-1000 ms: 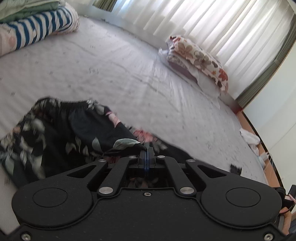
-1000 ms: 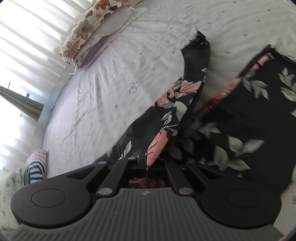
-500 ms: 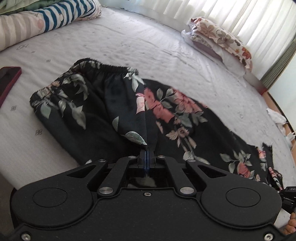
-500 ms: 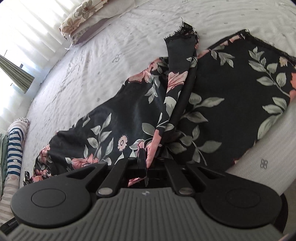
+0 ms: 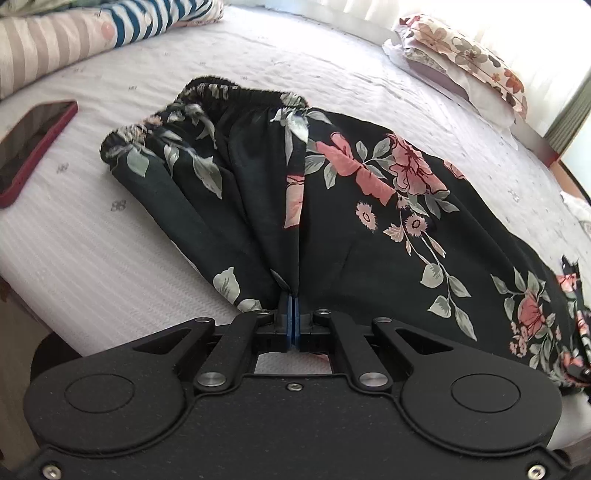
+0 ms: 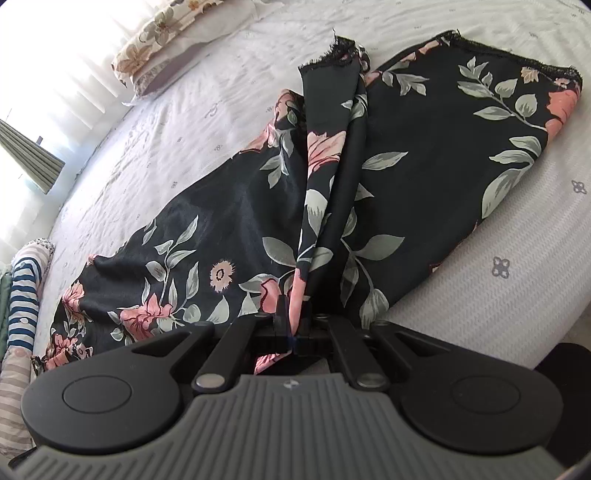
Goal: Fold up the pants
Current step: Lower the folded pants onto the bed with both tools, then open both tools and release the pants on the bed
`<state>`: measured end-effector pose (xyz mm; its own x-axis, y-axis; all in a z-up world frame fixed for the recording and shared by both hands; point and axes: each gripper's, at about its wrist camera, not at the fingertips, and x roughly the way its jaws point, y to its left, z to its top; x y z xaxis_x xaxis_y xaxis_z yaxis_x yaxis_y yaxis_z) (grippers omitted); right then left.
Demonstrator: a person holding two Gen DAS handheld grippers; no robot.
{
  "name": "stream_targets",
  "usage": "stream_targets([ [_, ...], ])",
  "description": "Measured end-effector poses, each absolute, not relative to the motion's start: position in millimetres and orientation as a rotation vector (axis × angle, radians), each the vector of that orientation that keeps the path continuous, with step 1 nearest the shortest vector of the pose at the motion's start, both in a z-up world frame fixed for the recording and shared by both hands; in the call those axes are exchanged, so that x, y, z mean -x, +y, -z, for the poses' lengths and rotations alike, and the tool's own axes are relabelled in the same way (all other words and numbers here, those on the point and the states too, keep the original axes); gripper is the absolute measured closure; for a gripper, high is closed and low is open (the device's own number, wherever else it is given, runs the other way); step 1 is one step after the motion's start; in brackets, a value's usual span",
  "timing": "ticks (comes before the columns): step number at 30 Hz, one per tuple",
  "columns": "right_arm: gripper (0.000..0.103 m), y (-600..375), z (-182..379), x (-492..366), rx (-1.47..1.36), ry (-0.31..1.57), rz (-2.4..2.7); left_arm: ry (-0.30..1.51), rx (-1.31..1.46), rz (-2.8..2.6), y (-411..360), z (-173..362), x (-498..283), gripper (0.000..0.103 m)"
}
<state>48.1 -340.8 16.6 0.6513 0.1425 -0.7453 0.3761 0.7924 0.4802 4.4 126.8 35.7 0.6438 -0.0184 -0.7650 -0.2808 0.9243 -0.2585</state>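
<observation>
Black floral pants (image 5: pixel 369 206) lie spread along the near edge of a white bed (image 5: pixel 92 258). The elastic waistband (image 5: pixel 236 92) is at the far left in the left wrist view. My left gripper (image 5: pixel 291 306) is shut on the near edge of the pants at the waist end, with fabric pulled taut into it. In the right wrist view the pants (image 6: pixel 221 229) run left, and the frayed leg hems (image 6: pixel 509 55) lie at the far right. My right gripper (image 6: pixel 293 314) is shut on a raised fold of the leg fabric.
A red-cased phone (image 5: pixel 33 144) lies on the bed to the left of the waistband. Striped folded bedding (image 5: pixel 110 29) sits at the far left, and it also shows in the right wrist view (image 6: pixel 22 295). A floral pillow (image 5: pixel 465 55) lies near the curtains.
Both grippers have pulled the pants toward the near bed edge and lowered them. The bunched fabric is now spread out flat on the bed.
</observation>
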Motion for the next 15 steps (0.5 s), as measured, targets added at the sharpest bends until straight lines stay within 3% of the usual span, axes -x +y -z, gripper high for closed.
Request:
stream_targets([
  [7, 0.097, -336.1, -19.2, -40.9, -0.582, 0.835, 0.156, 0.85, 0.363, -0.145, 132.7, -36.3, 2.1, 0.097],
  [8, 0.089, -336.8, -19.7, -41.3, -0.582, 0.835, 0.157, 0.842, 0.373, -0.143, 135.3, -39.0, 3.3, 0.093],
  [9, 0.073, -337.0, -21.5, -41.6, -0.577, 0.833, 0.156, 0.83, 0.377, -0.148, 138.2, -42.1, 4.6, 0.082],
  [10, 0.069, -336.3, -23.6, -41.6, -0.562, 0.833, 0.156, 0.813, 0.382, -0.155, 140.9, -46.7, 6.1, 0.076],
  [12, 0.047, -334.0, -28.4, -39.1, -0.528, 0.823, 0.147, 0.771, 0.39, -0.16, 145.6, -56.2, 8.9, 0.065],
  [13, 0.043, -332.8, -30.9, -37.3, -0.511, 0.816, 0.145, 0.749, 0.392, -0.161, 147.1, -61.6, 8.8, 0.064],
  [15, 0.042, -330.2, -34.7, -32.7, -0.468, 0.804, 0.148, 0.701, 0.388, -0.161, 148.5, -71.0, 3.3, 0.051],
])
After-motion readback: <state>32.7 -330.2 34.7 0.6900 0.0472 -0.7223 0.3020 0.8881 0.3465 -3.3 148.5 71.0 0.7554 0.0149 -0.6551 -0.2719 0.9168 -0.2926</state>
